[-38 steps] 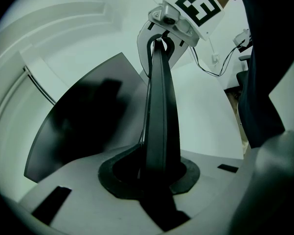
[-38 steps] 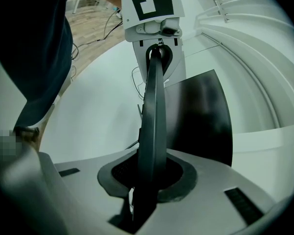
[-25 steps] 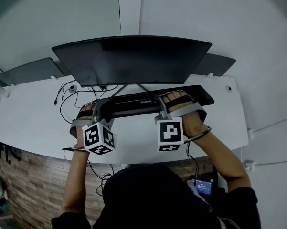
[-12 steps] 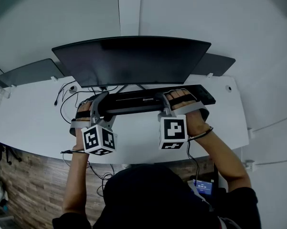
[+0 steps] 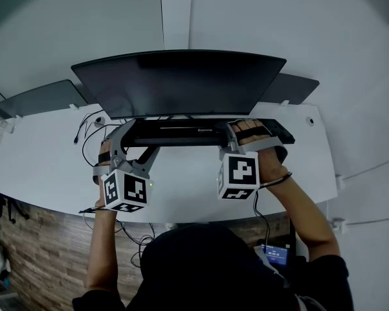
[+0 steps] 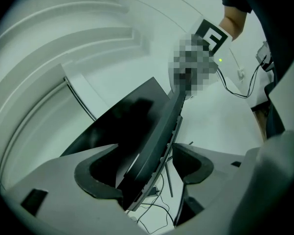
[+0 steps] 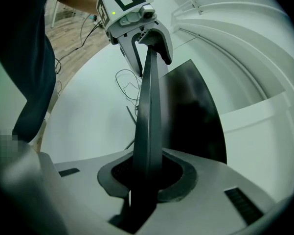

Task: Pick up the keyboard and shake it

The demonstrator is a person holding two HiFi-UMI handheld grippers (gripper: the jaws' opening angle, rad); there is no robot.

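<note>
White desk [image 5: 39,157] below; right claw [image 7: 147,173] clamped on keyboard [image 5: 188,133], left claw [image 6: 149,173] spread apart around it

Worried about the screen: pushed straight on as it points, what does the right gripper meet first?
Likely the monitor, close behind the keyboard that the right gripper clamps; depth is unclear, so it might pass beneath.

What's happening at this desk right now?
A person holds a black keyboard lifted off the white desk, in front of the monitor. The right gripper is clamped on one end. The left gripper has its fingers spread, with the other end resting loosely between them.
</note>
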